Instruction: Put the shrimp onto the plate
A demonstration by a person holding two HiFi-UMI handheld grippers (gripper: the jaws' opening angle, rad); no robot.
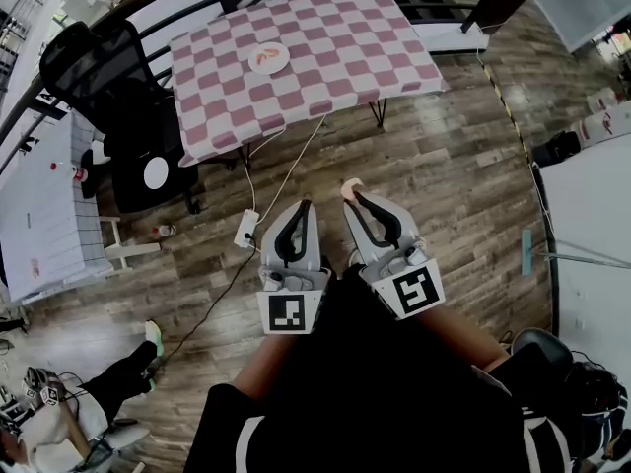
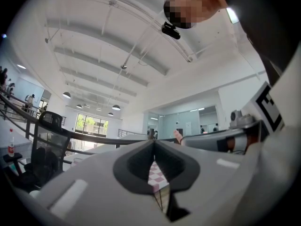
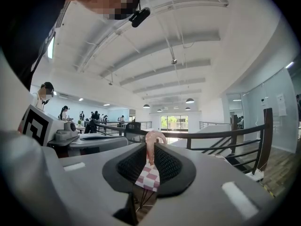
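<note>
- Head view looks steeply down on a person standing on a dark wood-plank floor (image 1: 444, 175), a gripper in each hand held out low in front of the body
- Right gripper (image 1: 353, 198) has its two black jaws clenched on a small curled pink shrimp (image 1: 350, 187); the shrimp pokes out past the jaw tips, in the air over the floor and well apart from the table
- Right gripper view shows the same hold: the right gripper (image 3: 151, 150) pinches the shrimp (image 3: 151, 142) between its ribbed black pads, the pink curl rising above the tips
- Left gripper (image 1: 305, 206) sits just beside the right one; its jaws meet at the tips with nothing between them
- Left gripper view agrees: the left gripper (image 2: 154, 145) is closed and empty; only a slit of checked cloth shows through behind the tips
- Round white plate (image 1: 280, 65) rests on a table under a pink-and-white checked cloth (image 1: 335, 47), far ahead of both grippers; something orange lies on the plate, too small to tell what
- Black office chair (image 1: 104, 72) stands at the table's left; a white power strip (image 1: 246, 229) lies on the floor near the left gripper's tip
</note>
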